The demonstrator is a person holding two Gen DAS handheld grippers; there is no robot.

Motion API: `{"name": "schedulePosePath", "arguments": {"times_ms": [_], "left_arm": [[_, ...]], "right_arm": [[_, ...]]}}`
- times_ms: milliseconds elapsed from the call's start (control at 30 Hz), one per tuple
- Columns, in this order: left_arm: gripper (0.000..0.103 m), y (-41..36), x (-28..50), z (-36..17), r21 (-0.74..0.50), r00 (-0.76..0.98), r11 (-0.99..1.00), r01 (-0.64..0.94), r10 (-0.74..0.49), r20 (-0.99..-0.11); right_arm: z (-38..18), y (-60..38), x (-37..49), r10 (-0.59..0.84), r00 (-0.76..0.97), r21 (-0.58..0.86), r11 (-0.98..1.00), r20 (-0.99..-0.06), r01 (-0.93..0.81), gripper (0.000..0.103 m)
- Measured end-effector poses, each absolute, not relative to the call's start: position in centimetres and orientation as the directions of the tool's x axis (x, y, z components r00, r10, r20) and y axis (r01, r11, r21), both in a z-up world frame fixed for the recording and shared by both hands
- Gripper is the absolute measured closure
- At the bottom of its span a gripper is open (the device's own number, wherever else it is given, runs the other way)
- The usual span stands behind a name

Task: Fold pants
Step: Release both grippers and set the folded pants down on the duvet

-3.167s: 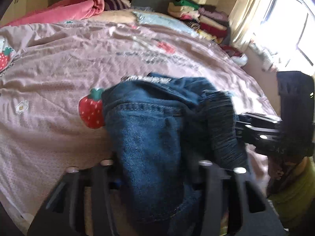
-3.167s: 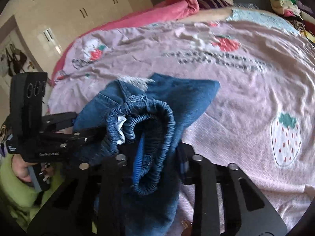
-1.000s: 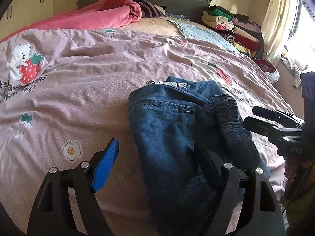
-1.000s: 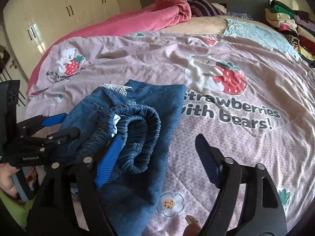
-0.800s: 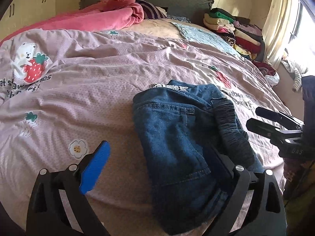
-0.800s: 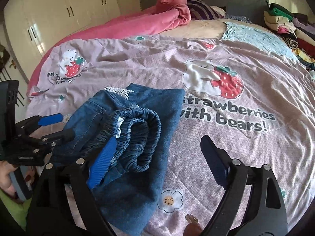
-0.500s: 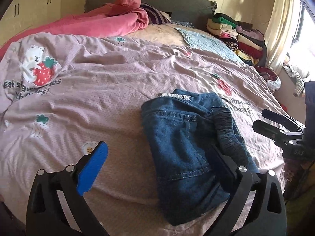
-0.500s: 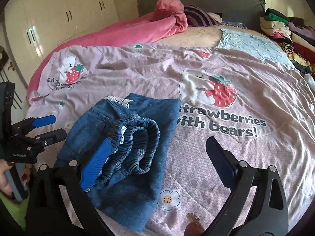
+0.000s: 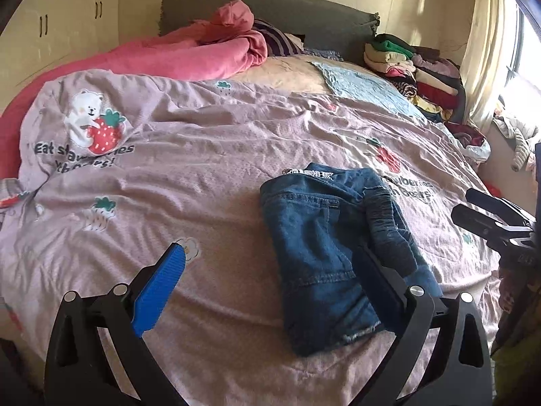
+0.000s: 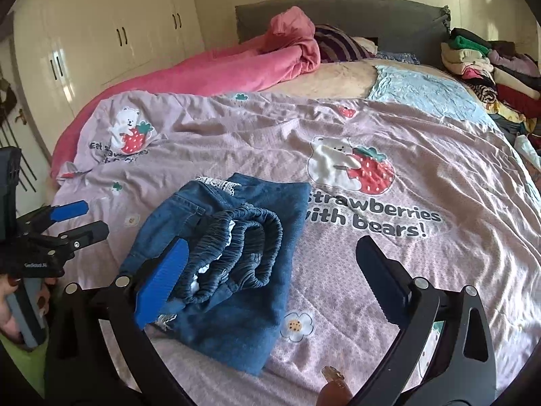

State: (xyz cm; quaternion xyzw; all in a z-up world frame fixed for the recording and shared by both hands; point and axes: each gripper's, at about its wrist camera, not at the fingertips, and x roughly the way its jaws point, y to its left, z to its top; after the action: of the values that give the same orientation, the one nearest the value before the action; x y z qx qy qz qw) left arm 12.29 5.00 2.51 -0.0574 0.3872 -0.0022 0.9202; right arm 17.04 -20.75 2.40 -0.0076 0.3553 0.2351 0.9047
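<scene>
Both wrist views look low across the bed [image 9: 209,155] toward the headboard [image 10: 372,17] — left from folded jeans' [image 9: 321,247] left, right opposite; both share jeans.

Folded blue denim pants [image 9: 324,257] on the pink strawberry-print bedspread [image 9: 209,155], near the bed's foot edge.

The left tongs [image 9: 267,267] and right tongs [image 10: 274,264] hang apart on either side before the pants, touching nothing. Behind, a crumpled pink blanket [image 9: 203,54] lies against the grey headboard [image 9: 304,17]; stacked folded clothes [image 9: 416,67] sit far right.
</scene>
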Motion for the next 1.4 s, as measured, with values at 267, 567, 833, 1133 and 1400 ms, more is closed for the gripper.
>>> {"name": "schedulePosePath", "arguments": {"times_ms": [267,567,833,1133,1400], "left_arm": [[0.005,4.3,9.5,3.3,-0.107,0.719,0.994,-0.036,-0.049,-0.694],[0.004,3.9,6.4,3.5,-0.105,0.729,0.993,-0.048,-0.037,-0.683],[0.004,3.4,4.6,3.2,-0.084,0.723,0.995,-0.057,-0.017,-0.69],[0.004,2.5,2.9,3.5,-0.08,0.729,0.996,-0.042,-0.024,-0.684],[0.004,1.6,1.6,2.9,-0.055,0.719,0.998,-0.033,-0.015,-0.695]], "right_arm": [[3.5,-21.7,14.6,0.401,0.676,0.137,0.902,-0.618,-0.41,0.009],[4.3,-23.1,11.9,0.411,0.693,0.145,0.901,-0.593,-0.41,0.009],[4.1,-24.4,9.6,0.411,0.689,0.147,0.9,-0.597,-0.41,0.009],[4.3,-24.9,7.6,0.419,0.691,0.14,0.895,-0.589,-0.424,0.009],[4.1,-24.9,6.1,0.427,0.681,0.136,0.888,-0.595,-0.439,0.009]]}}
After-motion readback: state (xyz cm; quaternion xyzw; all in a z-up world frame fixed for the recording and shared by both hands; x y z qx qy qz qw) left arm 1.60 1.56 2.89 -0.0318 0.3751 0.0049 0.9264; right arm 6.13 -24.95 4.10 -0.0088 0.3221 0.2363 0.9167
